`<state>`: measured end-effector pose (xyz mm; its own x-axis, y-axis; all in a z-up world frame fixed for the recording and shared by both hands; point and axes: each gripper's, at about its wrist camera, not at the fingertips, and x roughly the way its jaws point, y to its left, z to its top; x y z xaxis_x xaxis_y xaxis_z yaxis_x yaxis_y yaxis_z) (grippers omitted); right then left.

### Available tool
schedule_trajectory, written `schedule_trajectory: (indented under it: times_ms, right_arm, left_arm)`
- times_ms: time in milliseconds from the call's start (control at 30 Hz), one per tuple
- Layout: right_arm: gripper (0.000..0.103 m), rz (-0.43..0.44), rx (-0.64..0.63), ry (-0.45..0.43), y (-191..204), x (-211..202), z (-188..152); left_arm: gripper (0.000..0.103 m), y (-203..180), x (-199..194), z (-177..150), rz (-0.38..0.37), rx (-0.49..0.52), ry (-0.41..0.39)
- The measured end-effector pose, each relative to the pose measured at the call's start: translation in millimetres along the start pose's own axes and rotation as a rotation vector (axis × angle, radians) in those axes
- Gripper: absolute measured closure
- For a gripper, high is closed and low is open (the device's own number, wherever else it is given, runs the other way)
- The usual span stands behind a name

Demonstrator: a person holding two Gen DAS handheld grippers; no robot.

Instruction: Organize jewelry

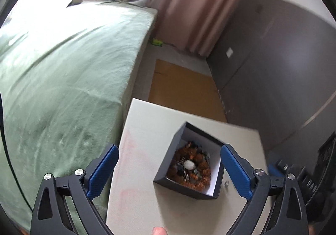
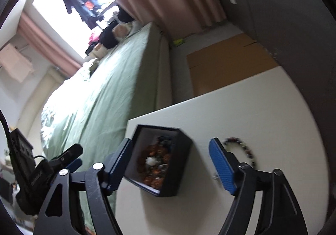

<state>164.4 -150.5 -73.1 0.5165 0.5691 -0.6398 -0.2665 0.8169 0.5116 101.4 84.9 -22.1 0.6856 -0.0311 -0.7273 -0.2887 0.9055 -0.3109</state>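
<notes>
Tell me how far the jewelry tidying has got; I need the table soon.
Done: the open black square box on the white table already holds a heap of orange-brown beaded jewelry.
In hand: nothing. The left gripper and right gripper are both open and empty.
Left: a dark beaded bracelet lies loose on the table beside the box, plus a small silvery piece near it.
</notes>
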Motion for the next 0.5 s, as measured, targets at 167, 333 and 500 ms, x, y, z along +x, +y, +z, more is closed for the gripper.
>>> schedule_trajectory:
  times_ms: [167, 333, 500]
  right_arm:
    - [0.023, -0.082, 0.016, -0.015, -19.4, -17.4, 4.0]
    - [0.023, -0.119, 0.049, -0.014, -40.4, -30.0, 8.1]
    - [0.024, -0.152, 0.085, 0.003, -61.3, -40.0, 8.9]
  left_arm:
    - [0.006, -25.7, 0.5, -8.2, -0.046, 0.066, 0.008]
    - [0.006, -47.2, 2.0, -17.1, -0.089, 0.115, 0.013]
    - [0.006, -67.7, 5.5, -25.3, -0.075, 0.159, 0.014]
